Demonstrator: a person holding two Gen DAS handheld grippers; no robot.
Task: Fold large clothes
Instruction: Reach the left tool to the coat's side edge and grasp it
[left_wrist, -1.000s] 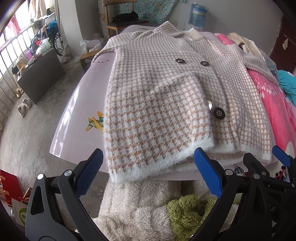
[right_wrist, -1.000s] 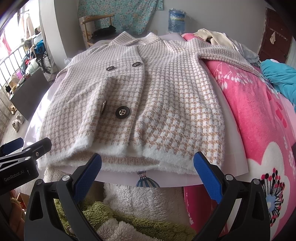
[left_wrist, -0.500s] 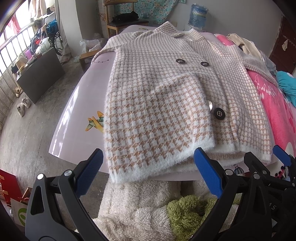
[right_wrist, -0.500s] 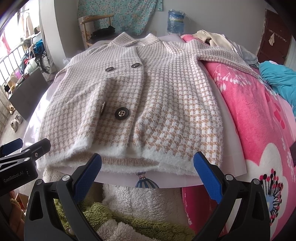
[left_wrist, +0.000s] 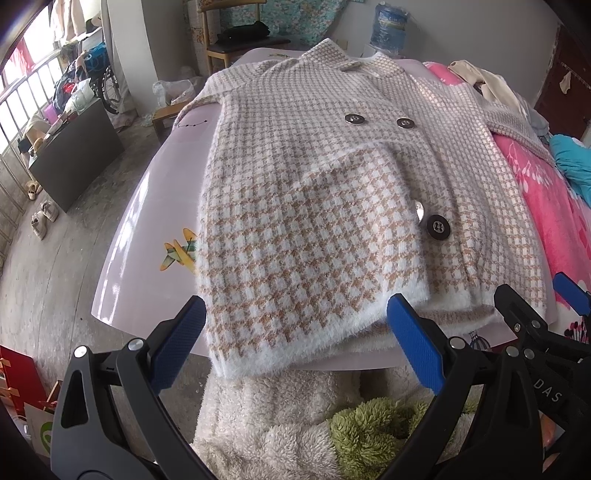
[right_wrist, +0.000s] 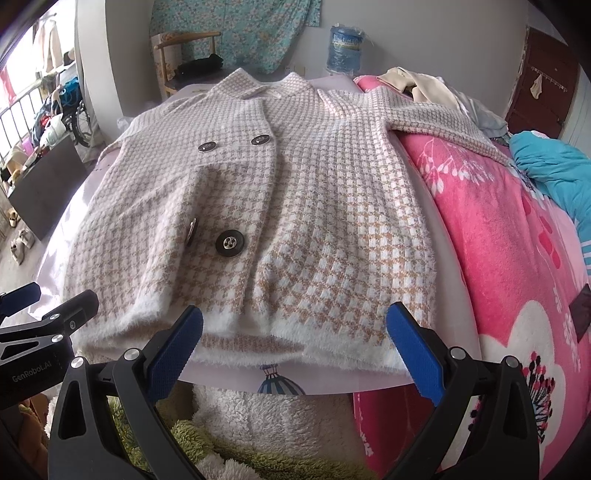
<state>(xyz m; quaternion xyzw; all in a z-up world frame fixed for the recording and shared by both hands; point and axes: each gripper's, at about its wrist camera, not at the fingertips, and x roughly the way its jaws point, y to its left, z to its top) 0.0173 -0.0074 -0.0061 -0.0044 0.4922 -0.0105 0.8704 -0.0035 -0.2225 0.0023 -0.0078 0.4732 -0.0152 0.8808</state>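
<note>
Houndstooth cardigan (left_wrist: 314, 221) lies flat on lilac desk (left_wrist: 147, 229); left gripper (left_wrist: 295, 343) and right gripper (right_wrist: 295, 343) hover at hem, fingers spread, empty.

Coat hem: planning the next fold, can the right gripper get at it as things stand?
Probably yes: the right gripper is open, the coat hem lies just ahead at the table edge, nothing between.

Water jug (right_wrist: 345, 50), wooden chair (right_wrist: 184, 55)
</note>
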